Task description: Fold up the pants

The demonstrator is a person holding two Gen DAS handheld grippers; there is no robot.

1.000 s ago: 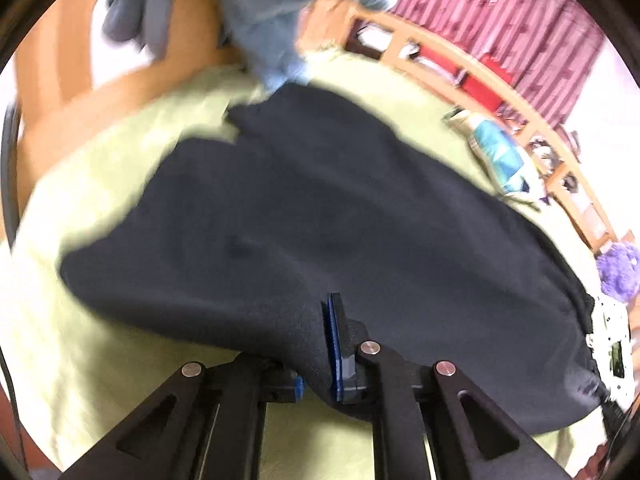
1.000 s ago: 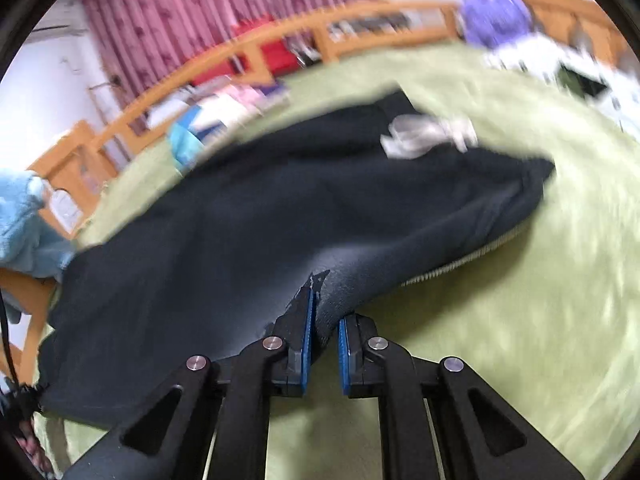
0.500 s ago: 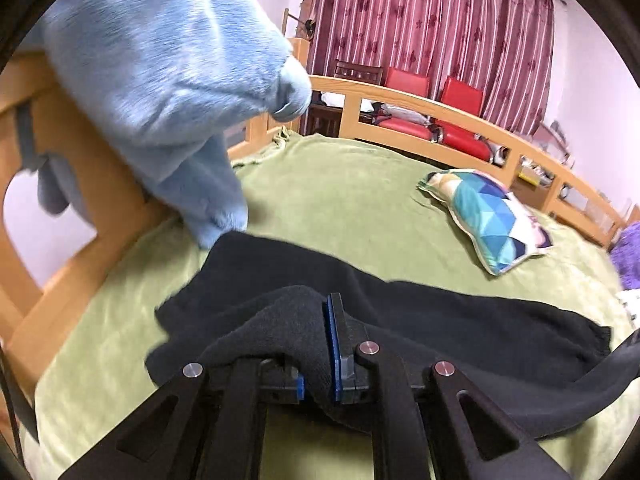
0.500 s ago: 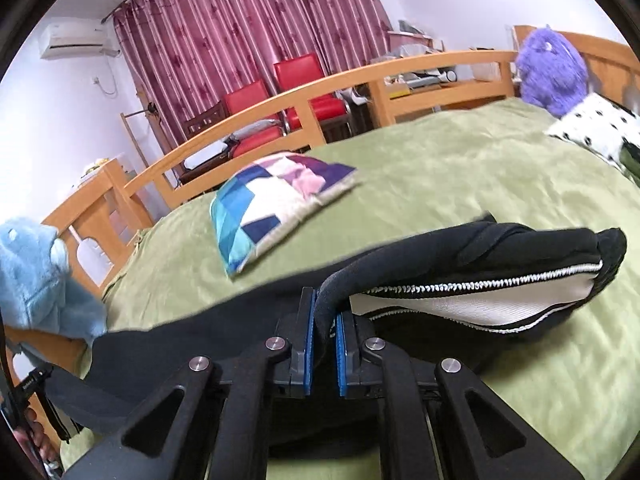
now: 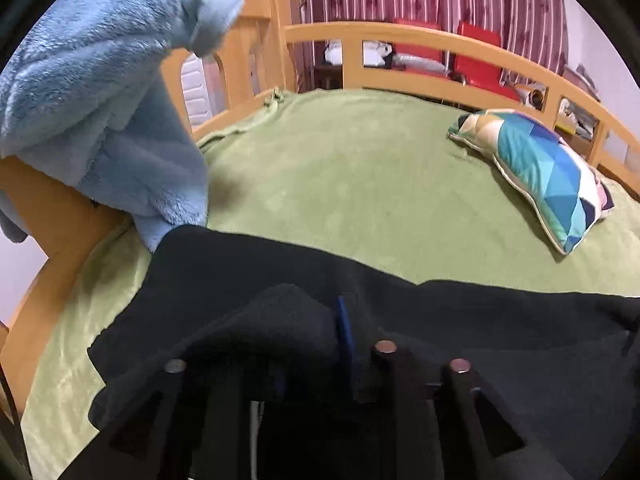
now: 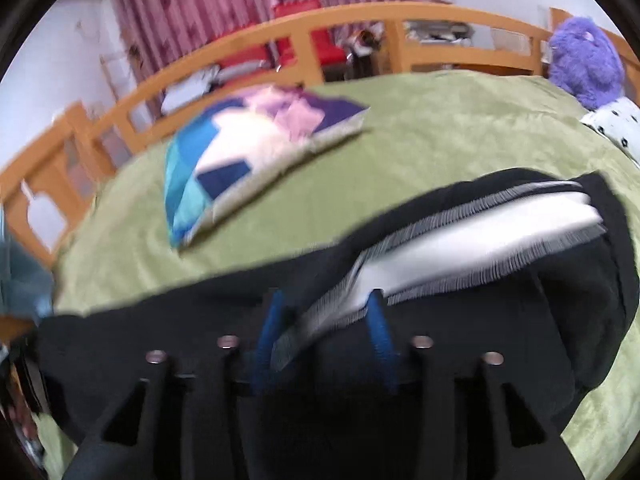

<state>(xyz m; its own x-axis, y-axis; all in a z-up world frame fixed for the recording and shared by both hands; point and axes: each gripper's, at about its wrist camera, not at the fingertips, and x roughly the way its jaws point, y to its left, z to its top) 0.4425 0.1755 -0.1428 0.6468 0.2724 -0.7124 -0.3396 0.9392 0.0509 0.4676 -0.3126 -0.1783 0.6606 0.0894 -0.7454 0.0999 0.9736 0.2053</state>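
Black fabric: the pants point(image 5: 440, 320) lie doubled over across the near part of the green blanket point(image 5: 360, 168).
Left gripper point(image 5: 316, 344): pinches a raised fold of the pants.
Right gripper point(image 6: 324, 332): fingers spread apart, with the white-lined waistband point(image 6: 460, 240) lying between them.
Pillow point(image 5: 552, 176): far right, apart from the pants.
Blue fleece point(image 5: 104, 92): draped on the bed frame point(image 5: 420, 40), left, touching the pants' far corner.
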